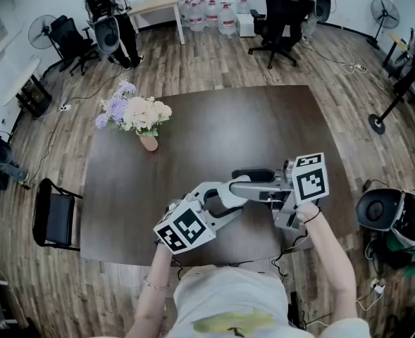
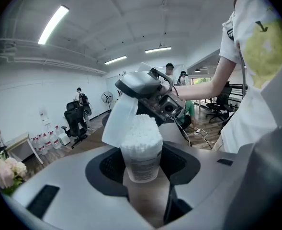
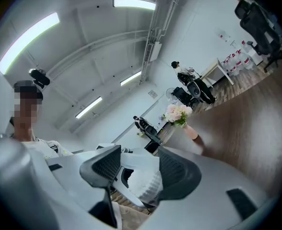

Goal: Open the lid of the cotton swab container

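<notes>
A clear plastic cylindrical cotton swab container [image 2: 141, 163] is gripped upright between the two dark pads of the left tool [image 2: 141, 158], whose jaws are closed on its lower wall. The container is packed to the rim with white cotton swabs [image 2: 141, 131], their tips forming an exposed dome, and a pale printed label [image 2: 141, 169] is seen on its side. The translucent white lid [image 2: 118, 121] is lifted off the opening and hangs tilted at the container's left. It is clamped between the widely set jaws of the right tool [image 3: 138, 169]. Whether its lower edge is joined to the rim cannot be told. In the head view, both tools are held close together above the near part of the dark brown bench [image 1: 214, 125].
</notes>
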